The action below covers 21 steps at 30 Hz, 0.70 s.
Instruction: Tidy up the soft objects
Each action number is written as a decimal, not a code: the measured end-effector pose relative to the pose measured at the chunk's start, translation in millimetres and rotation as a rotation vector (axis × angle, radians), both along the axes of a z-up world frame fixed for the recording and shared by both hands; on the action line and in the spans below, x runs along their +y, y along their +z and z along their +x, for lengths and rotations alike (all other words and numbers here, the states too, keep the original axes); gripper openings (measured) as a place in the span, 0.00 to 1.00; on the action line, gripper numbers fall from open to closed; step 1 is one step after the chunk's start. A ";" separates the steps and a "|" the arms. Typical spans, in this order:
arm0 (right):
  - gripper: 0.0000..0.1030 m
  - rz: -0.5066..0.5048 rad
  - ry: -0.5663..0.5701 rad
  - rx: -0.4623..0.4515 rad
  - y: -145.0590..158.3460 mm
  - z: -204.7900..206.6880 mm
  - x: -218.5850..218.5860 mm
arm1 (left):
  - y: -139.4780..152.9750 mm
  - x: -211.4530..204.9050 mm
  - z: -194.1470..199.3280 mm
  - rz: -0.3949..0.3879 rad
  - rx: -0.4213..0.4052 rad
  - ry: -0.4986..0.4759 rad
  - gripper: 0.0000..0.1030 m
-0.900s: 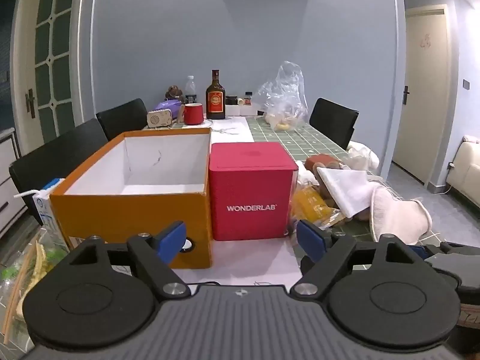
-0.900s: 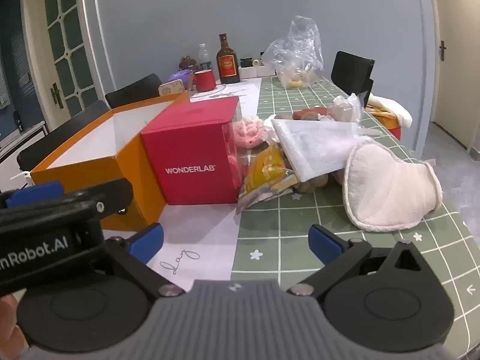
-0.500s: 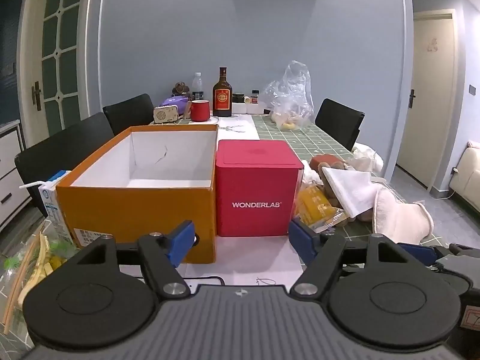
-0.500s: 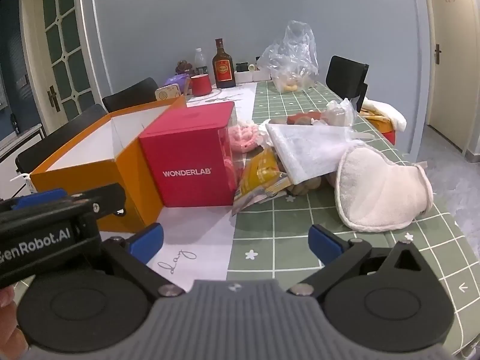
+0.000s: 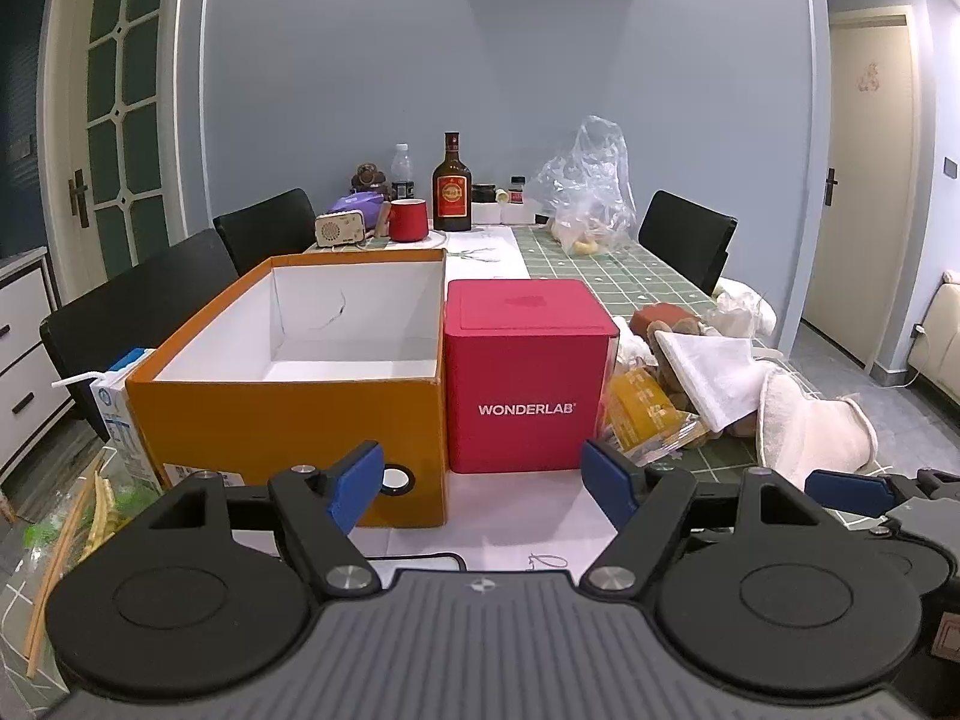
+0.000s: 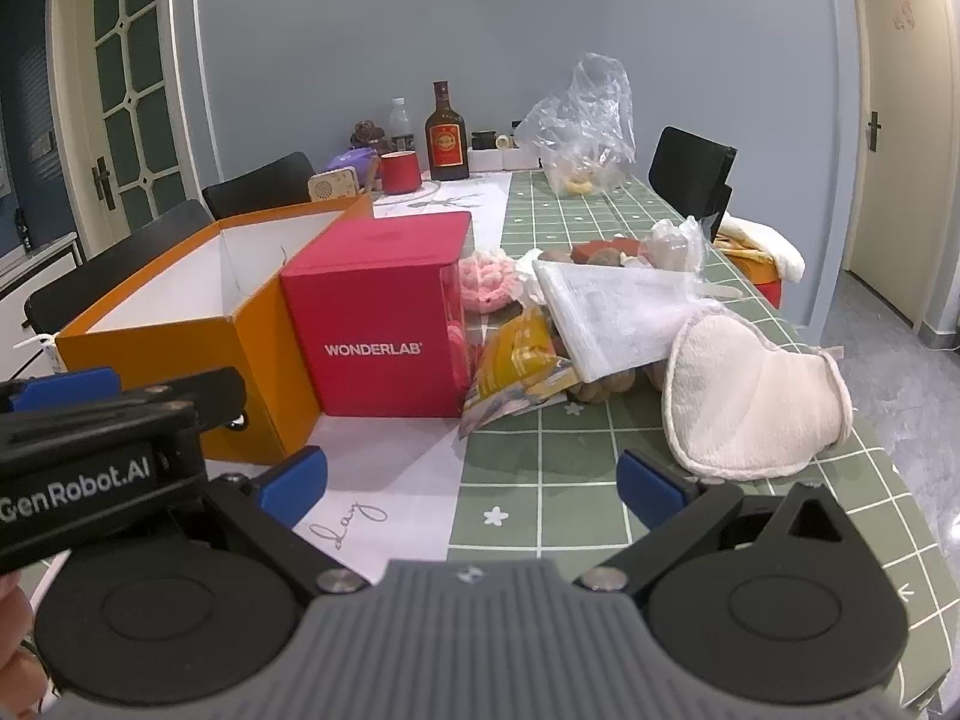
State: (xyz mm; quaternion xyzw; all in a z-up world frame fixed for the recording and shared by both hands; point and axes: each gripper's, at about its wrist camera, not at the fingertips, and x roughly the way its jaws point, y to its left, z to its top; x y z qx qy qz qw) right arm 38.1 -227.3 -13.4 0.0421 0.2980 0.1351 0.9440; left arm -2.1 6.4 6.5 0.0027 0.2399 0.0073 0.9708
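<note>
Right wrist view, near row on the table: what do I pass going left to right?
Orange box → red WONDERLAB box → yellow packet → white cloth → cream mitt.

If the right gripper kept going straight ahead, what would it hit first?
Probably the yellow snack packet lying ahead of the open right gripper, at the near edge of the soft pile; depth is hard to judge.

Left gripper (image 5: 483, 483): jaws spread wide, nothing between them; held level
Right gripper (image 6: 471, 483): jaws wide apart, empty; just beside the left
</note>
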 end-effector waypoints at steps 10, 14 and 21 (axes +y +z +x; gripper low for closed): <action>0.98 -0.010 0.011 -0.003 0.5 -0.3 2.0 | 0.5 1.0 0.0 -0.008 0.012 0.008 0.86; 0.98 -0.008 0.008 -0.005 1.7 -0.3 1.8 | 2.1 0.6 1.6 -0.006 0.014 0.006 0.86; 0.98 -0.009 0.005 -0.006 1.7 0.6 0.5 | 1.8 -2.0 2.6 -0.001 0.013 0.002 0.86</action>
